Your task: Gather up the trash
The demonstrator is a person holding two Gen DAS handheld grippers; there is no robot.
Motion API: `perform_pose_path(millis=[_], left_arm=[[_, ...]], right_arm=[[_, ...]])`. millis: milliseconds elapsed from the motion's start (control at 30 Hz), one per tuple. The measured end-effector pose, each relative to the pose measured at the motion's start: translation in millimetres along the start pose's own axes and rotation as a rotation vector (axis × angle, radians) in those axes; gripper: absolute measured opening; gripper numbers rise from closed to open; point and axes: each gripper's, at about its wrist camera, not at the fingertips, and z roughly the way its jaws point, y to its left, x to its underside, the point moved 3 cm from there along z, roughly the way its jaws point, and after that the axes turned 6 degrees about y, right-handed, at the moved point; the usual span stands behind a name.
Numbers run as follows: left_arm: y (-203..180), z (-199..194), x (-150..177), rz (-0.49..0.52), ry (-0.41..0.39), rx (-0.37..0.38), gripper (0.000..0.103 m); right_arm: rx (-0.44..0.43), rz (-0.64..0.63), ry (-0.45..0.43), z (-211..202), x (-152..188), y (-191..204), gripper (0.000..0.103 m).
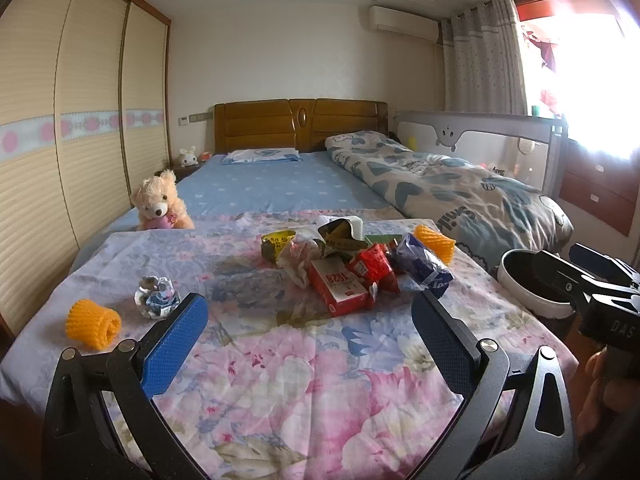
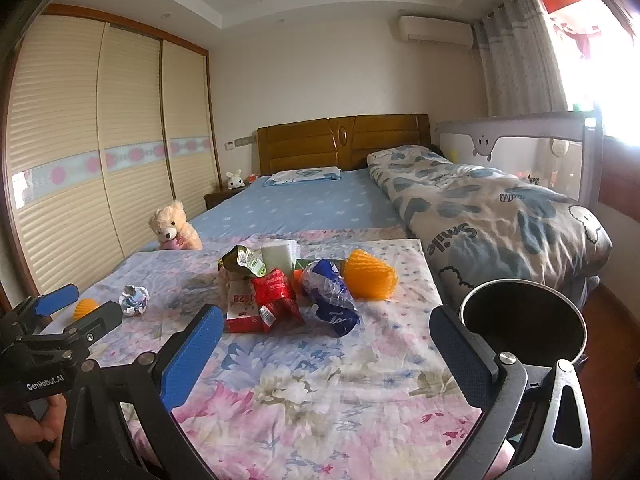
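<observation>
We hold both tools spread and empty, wrappers piled ahead, bin beside the right tool for dropping.

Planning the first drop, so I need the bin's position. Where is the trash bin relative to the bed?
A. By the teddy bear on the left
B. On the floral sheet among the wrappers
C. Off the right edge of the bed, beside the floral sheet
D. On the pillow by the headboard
C: the trash bin stands past the right edge of the floral sheet, apart from the pile of wrappers.
</observation>
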Motion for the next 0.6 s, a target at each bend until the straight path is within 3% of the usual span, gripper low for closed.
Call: perform_pose_path(millis=[600], left_arm=[[-4, 7, 10, -0.002, 0.028, 0.011, 0.103]], right_arm=[[-0.02, 0.006, 0.028, 6, 4, -3, 0.103]])
